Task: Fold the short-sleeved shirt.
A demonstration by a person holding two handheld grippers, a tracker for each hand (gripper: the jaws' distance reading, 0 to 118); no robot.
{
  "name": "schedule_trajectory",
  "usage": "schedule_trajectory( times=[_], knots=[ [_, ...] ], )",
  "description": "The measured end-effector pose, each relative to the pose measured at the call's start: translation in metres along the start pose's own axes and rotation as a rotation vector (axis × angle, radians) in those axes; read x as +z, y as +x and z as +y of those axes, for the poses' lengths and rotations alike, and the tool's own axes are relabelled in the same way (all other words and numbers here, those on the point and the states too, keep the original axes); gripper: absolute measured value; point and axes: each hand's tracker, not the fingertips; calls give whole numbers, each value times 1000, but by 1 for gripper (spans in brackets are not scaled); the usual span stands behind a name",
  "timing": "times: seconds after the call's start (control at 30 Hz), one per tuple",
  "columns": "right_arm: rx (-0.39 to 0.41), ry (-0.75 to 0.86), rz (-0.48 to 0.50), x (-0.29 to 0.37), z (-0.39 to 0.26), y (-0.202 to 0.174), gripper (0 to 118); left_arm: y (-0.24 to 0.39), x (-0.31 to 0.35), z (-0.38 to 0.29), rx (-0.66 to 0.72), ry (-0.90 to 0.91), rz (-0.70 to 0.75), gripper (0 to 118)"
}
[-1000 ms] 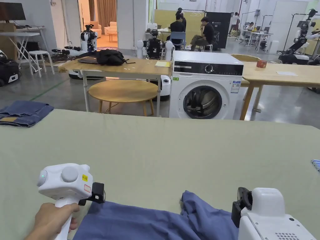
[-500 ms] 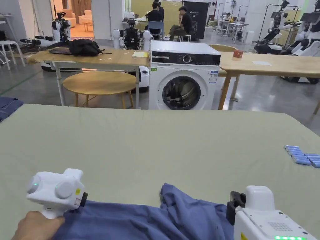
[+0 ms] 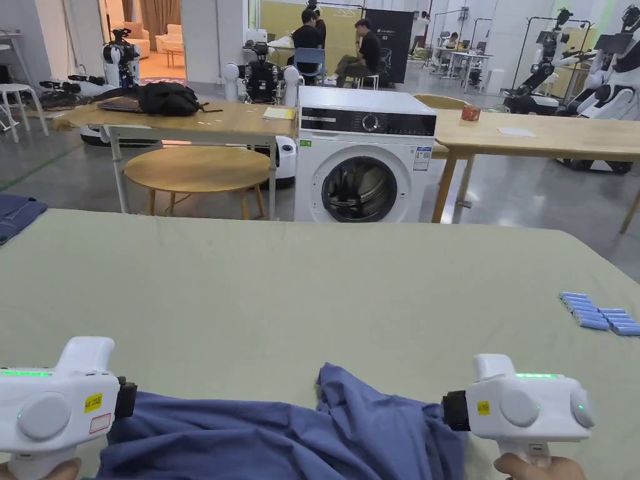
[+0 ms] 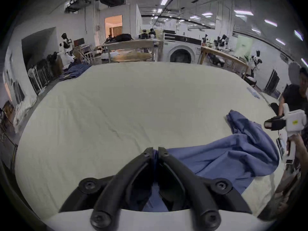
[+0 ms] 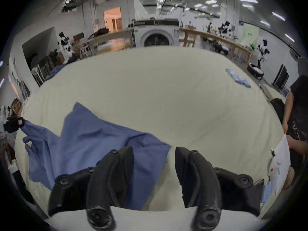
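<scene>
Partly cropped, shirt (image 3: 281,437) is running off head view's bottom edge; left tongs (image 4: 155,153) pinching it, right tongs (image 5: 154,153) spread. Both grippers now turned inward versus earlier.

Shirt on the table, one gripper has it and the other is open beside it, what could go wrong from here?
1. The left gripper pinches only a small bit of the shirt; a pull could slip it free.
2. The right gripper is open at the shirt's edge, so closing now may catch the table cover or just one layer.
3. The shirt lies bunched, with a raised fold; folding now would likely trap creases.
</scene>
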Motion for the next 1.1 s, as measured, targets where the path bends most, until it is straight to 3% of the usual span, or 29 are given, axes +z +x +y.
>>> schedule_trajectory(
  times=[0.17, 0.23, 0.27, 0.3, 0.37, 0.5, 0.83, 0.93, 1.1],
  knots=[
    [-19, -150, 38, -37, -1, 7, 53, 3, 8, -8, 3, -5, -4, 0],
    [-32, -151, 41, -42, -5, 10, 47, -1, 8, -7, -1, -3, -4, 0],
    [-36, -124, 47, -37, -7, 14, 30, -2, 9, -7, 1, -2, -6, 0],
    [-46, -111, 58, -35, -5, 15, 0, -3, 10, -7, 2, -1, -7, 0],
    [-82, -93, 70, -25, -5, 17, 0, -5, 12, -4, 0, 7, -6, 0],
    [-30, 28, 43, 10, 1, 15, 0, -10, 26, 6, 0, 37, -6, 0],
    [-6, 386, 38, 134, 69, 15, 0, -45, 114, 59, 36, 232, 51, 0],
    [48, 479, -48, 167, 86, 12, 0, -65, 144, 75, 52, 297, 106, 0],
    [46, 578, -52, 204, 124, 9, 0, -99, 180, 109, 99, 351, 151, 0]
  ],
)
